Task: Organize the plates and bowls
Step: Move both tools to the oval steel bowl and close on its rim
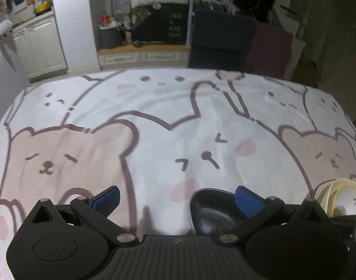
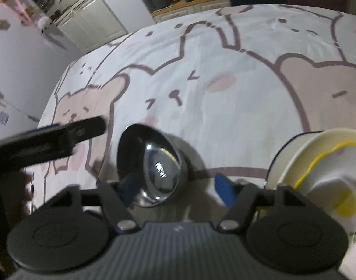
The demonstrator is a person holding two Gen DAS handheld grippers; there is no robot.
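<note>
Right wrist view: a steel bowl [image 2: 152, 165] tilts on its side on the cartoon-bear tablecloth [image 2: 224, 81], between the spread fingers of the right gripper [image 2: 175, 191], whose pads stand apart with no clear press on it. Just right of the bowl stand cream plates [image 2: 318, 163] on edge. The left gripper [image 1: 178, 200], fingers spread wide and empty, hovers left of the bowl.

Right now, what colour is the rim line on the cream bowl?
Yellow: a thin line on the cream bowl, clearest in the right wrist view.
</note>
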